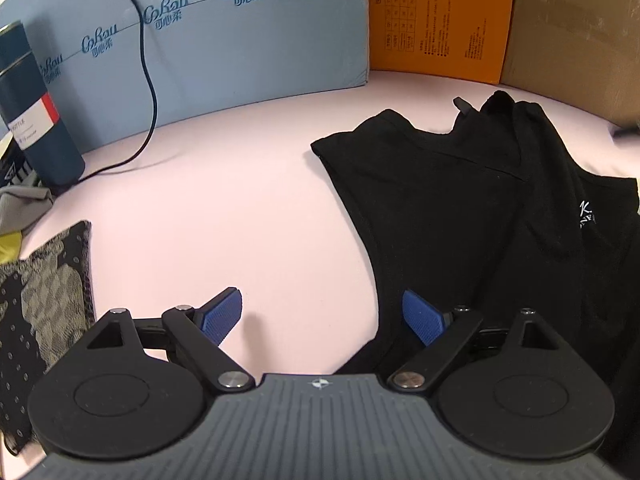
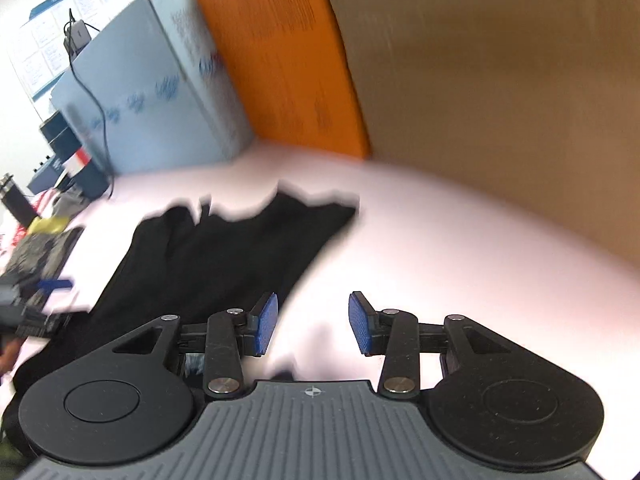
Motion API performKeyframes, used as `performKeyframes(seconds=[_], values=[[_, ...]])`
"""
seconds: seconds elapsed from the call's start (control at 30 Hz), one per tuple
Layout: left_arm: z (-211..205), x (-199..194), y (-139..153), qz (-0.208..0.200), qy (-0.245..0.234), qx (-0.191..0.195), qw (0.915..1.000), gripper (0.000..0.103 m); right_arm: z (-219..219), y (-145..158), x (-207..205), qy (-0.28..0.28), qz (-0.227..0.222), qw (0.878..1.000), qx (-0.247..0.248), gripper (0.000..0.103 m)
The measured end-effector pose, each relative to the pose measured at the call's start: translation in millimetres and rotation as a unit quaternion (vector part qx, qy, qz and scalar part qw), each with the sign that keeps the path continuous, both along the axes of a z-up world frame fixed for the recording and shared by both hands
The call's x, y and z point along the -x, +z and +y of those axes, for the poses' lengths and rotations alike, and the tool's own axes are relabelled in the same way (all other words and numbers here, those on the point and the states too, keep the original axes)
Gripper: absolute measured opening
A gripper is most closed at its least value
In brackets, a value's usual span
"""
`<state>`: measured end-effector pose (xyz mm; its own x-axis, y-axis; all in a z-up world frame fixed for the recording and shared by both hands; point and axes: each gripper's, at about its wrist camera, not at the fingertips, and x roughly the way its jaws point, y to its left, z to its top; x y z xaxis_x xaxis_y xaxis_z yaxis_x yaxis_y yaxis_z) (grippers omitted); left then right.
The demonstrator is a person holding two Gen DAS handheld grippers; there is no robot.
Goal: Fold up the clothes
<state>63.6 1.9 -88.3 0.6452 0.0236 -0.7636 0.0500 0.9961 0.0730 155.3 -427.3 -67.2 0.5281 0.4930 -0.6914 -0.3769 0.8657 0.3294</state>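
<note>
A black sleeveless top [image 1: 460,220] with small white lettering lies partly folded on the pink table [image 1: 240,220]. My left gripper [image 1: 322,314] hovers open at its left edge. Its right pad [image 1: 424,320] is over the cloth's hem and its left pad [image 1: 222,316] is over bare table, with nothing between them. In the blurred right wrist view the same black top [image 2: 224,256] spreads to the left. My right gripper [image 2: 314,326] sits beside its right edge, jaws partly apart over bare pink table [image 2: 440,240], holding nothing.
A light blue carton [image 1: 240,40], an orange box [image 1: 436,16] and a brown cardboard box [image 1: 572,32] wall the back of the table. A dark canister [image 1: 36,112] and black cable [image 1: 148,80] stand at the left. Patterned cloth [image 1: 40,280] and grey cloth [image 1: 20,208] lie at the left edge.
</note>
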Motion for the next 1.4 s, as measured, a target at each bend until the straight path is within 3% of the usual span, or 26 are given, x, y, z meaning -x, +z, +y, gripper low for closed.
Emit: performKeyframes(seconds=[0.13, 0.2, 0.3, 0.33, 0.37, 0.4, 0.63, 0.7, 0.93, 1.0, 1.03, 1.07, 1.23, 1.33, 1.4], values=[[-2.2, 1.2, 1.3, 0.0, 0.009, 0.016, 0.9998, 0.087, 1.7, -19.1, 28.6, -0.019, 0.028, 0.999, -0.017, 0.037], [-5.9, -0.8, 3.4, 0.002, 0.013, 0.025, 0.9996, 0.087, 16.4, -22.0, 46.9, -0.024, 0.0, 1.0, -0.002, 0.038], [-12.9, -0.7, 9.5, -0.006, 0.016, 0.031, 0.9994, 0.087, 34.4, -20.5, 54.2, -0.004, -0.007, 1.0, -0.001, 0.038], [-15.4, -0.1, 12.0, -0.01, 0.016, 0.032, 0.9993, 0.088, 38.4, -21.3, 57.4, 0.002, -0.009, 1.0, 0.001, 0.036], [-17.4, 1.4, 13.5, -0.012, 0.019, 0.033, 0.9992, 0.088, 42.4, -22.3, 60.9, 0.008, -0.011, 1.0, 0.003, 0.022], [-19.0, 3.2, 14.1, -0.012, 0.022, 0.035, 0.9991, 0.089, 46.3, -23.3, 64.3, 0.013, -0.013, 1.0, 0.005, 0.015], [-11.7, 22.3, 10.2, 0.001, 0.047, 0.048, 0.9978, 0.09, 2.6, -8.4, 107.2, -0.102, -0.055, 0.99, -0.074, 0.011], [-4.1, 24.2, 8.7, 0.004, 0.062, 0.055, 0.9966, 0.09, -18.2, -12.2, 124.5, -0.142, -0.054, 0.986, -0.074, 0.011], [15.7, 10.7, 9.2, 0.009, 0.092, 0.079, 0.9926, 0.091, -60.2, -37.6, 168.1, -0.224, 0.015, 0.974, -0.014, 0.012], [17.6, 0.4, 14.5, 0.004, 0.083, 0.075, 0.9937, 0.091, -67.7, -33.6, 170.4, -0.245, 0.011, 0.969, 0.004, 0.018], [18.2, -6.6, 18.5, -0.001, 0.077, 0.072, 0.9945, 0.091, -71.4, -30.0, 170.5, -0.253, 0.005, 0.967, 0.009, 0.031], [18.8, -13.6, 22.6, -0.006, 0.07, 0.069, 0.9952, 0.091, -74.0, -25.1, 166.5, -0.25, -0.006, 0.968, 0.009, 0.039], [15.6, -60.4, 32.4, -0.048, -0.003, 0.088, 0.995, 0.091, -74.1, -9.6, 123.4, -0.182, -0.048, 0.982, 0.004, 0.041], [11.3, -84.1, 26.0, -0.072, -0.07, 0.14, 0.9851, 0.09, -63.9, -14.7, 89.0, -0.116, -0.062, 0.991, -0.011, 0.049], [8.3, -100.7, 16.6, -0.073, -0.097, 0.152, 0.9809, 0.089, -57.1, -21.8, 63.5, -0.075, -0.06, 0.995, -0.017, 0.049]])
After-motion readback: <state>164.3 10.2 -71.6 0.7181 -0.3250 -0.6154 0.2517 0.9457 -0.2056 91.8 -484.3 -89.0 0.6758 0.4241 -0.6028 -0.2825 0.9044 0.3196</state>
